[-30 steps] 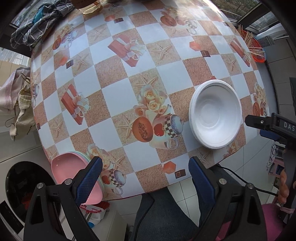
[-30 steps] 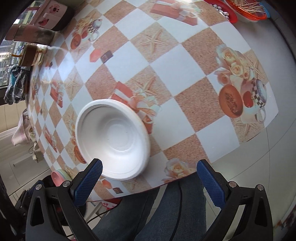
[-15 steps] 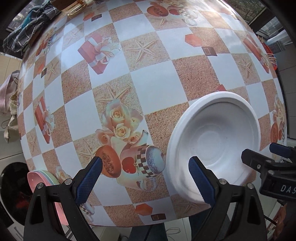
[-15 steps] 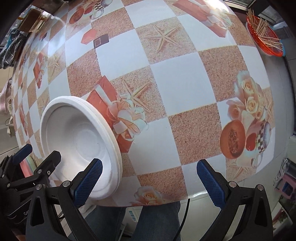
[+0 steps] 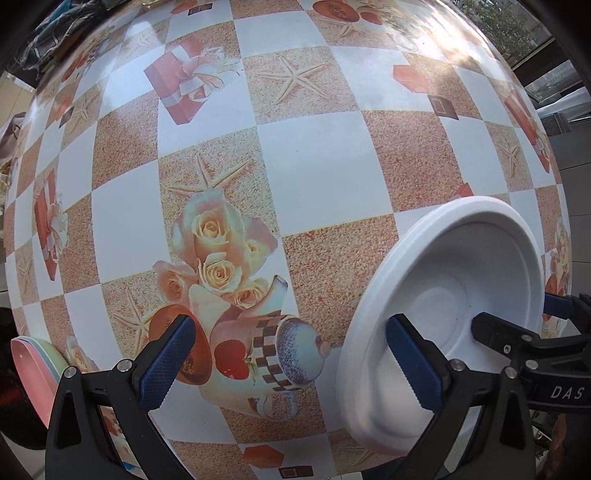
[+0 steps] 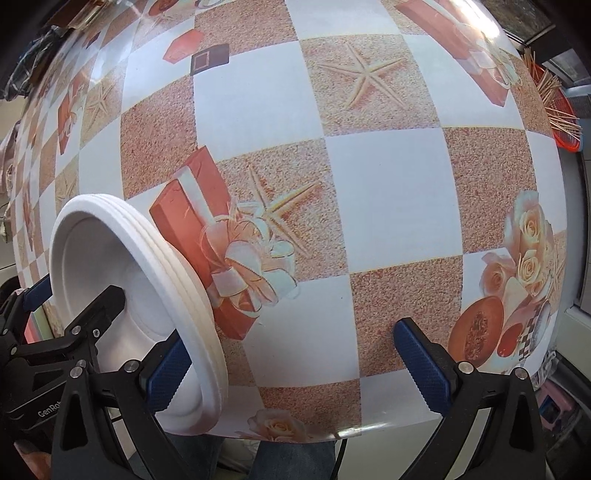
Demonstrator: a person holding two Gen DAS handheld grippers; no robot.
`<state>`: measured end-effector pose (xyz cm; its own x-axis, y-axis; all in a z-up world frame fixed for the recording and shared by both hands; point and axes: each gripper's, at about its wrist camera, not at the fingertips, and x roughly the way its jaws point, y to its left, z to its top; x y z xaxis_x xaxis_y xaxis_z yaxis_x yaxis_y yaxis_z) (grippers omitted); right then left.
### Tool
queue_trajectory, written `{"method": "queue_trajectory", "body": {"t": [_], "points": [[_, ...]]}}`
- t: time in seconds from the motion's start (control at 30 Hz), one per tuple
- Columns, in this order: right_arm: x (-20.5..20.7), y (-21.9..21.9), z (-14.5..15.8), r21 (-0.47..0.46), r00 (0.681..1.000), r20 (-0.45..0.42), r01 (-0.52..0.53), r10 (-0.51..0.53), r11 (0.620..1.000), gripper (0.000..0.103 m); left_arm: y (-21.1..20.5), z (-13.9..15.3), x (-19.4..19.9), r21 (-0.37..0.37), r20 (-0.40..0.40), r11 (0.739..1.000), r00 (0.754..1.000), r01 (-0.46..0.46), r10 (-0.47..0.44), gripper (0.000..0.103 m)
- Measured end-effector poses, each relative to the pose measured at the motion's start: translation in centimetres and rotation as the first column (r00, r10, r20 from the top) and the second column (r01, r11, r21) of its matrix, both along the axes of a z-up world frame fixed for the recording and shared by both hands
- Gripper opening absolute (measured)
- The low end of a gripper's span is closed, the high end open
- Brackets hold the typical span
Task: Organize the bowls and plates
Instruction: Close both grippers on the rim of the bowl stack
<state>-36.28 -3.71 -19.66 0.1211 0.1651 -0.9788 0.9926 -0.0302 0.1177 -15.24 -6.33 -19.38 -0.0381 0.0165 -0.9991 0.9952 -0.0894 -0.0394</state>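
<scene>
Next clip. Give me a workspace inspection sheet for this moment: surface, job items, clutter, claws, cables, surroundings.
Surface: table under a checkered printed cloth.
Job's things: stack of white bowls near the table's front edge; pink and green plates at the corner.
Clutter: orange basket of sticks at the far edge.
Claws: left claw open, jaws just widened, one finger above the bowl's inside, nothing gripped; right claw open, one finger at the stack's rim, not pinching.
Cables: a dark cable below the table edge.
Surroundings: a person's trouser legs; cloth heap far left.
</scene>
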Motion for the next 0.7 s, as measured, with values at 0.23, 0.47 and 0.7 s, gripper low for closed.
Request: {"method": "queue_trajectory", "body": {"t": [0.23, 0.47, 0.7], "points": [[0.2, 0.5, 0.2, -0.03, 0.999, -0.002, 0.04, -0.04, 0.999, 0.103, -0.5, -0.4, 2.0, 0.002, -0.031, 0.999, 0.999, -0.044, 0.044, 0.103], [0.2, -0.4, 1.1, -0.016, 0.999, 0.009, 0.041, -0.041, 0.999, 0.087, -1.3, -0.4, 1.7, 0.067, -0.025, 0.996, 0.998, -0.059, 0.061, 0.098], [1.8, -0.2, 2.3, -0.05, 0.998, 0.062, 0.033, -0.03, 0.998, 0.048, -1.5, 0.8, -1.3, 0.072, -0.089, 0.995, 0.994, 0.072, -0.066, 0.038]]}}
